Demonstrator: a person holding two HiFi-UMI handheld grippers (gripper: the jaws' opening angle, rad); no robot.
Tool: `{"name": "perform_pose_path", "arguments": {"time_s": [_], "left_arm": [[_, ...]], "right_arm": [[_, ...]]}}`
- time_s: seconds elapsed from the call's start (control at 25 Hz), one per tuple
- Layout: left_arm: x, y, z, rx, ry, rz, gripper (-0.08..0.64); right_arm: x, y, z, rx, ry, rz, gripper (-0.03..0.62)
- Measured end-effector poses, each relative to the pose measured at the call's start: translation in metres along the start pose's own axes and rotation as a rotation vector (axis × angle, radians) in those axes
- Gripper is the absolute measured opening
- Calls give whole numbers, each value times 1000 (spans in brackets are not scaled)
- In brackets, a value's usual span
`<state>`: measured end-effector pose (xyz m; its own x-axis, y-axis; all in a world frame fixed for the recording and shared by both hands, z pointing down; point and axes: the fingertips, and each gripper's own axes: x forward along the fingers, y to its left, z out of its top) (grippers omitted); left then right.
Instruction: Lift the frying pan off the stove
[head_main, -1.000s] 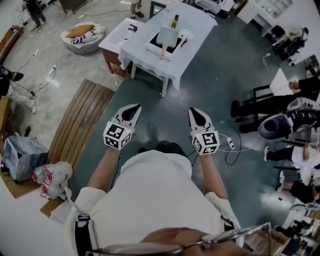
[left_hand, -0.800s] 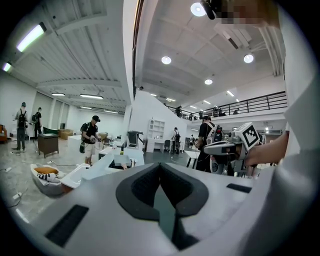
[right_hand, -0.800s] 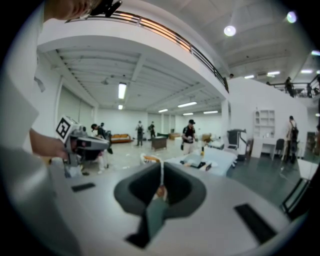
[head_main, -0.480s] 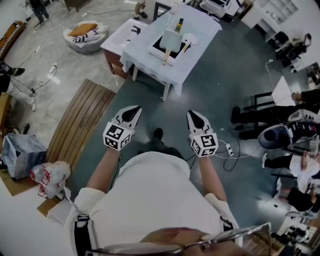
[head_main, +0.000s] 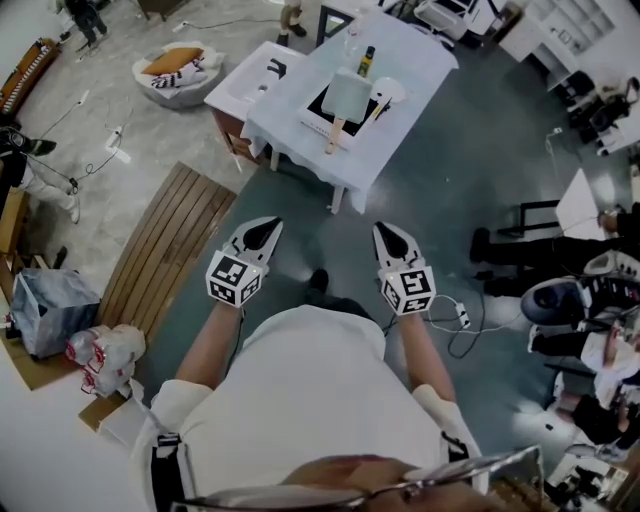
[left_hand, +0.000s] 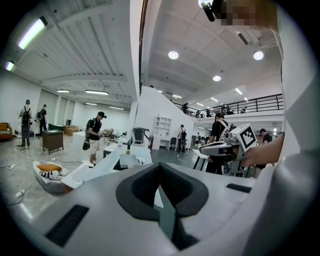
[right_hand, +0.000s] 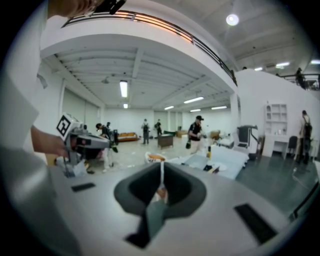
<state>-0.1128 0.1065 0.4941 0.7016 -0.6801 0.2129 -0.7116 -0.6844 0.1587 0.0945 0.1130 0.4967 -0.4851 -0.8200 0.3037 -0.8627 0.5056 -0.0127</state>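
The frying pan (head_main: 345, 95), pale and square with a wooden handle (head_main: 331, 134), sits on a black stove (head_main: 327, 104) on a white-clothed table (head_main: 300, 128) far ahead across the floor. A dark bottle (head_main: 366, 60) and a white ladle (head_main: 386, 91) stand beside it. My left gripper (head_main: 263, 233) and right gripper (head_main: 390, 236) are held out at waist height, well short of the table, both shut and empty. In the left gripper view the table (left_hand: 107, 165) shows small beyond the closed jaws (left_hand: 160, 172). The right gripper view shows its closed jaws (right_hand: 161, 178) and the table (right_hand: 222, 161) beyond.
A wooden pallet (head_main: 160, 250) lies on the floor to the left, with bags (head_main: 100, 355) near it. A low white side table (head_main: 248, 80) adjoins the clothed table. A cable and plug (head_main: 460, 316) lie at the right, near seated people (head_main: 560, 300). Grey floor stretches between me and the table.
The table with the pan has come nearer and slid right in the head view. Both grippers stay shut and keep their places in front of the body.
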Motion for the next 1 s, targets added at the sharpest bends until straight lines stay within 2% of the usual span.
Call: {"name": "perform_pose_path", "arguments": {"time_s": [0.36,0.8,1.0], "left_arm": [[68,20,21,-17,0,48,31],[125,37,32,-37,14,81,31],[143,53,34,-55,32,76,31]], "right_arm": [[48,-57,14,-20,17,83,35],[89,-95,9,-11,47,157,35],[108,-105,11,3,71,164,35]]}}
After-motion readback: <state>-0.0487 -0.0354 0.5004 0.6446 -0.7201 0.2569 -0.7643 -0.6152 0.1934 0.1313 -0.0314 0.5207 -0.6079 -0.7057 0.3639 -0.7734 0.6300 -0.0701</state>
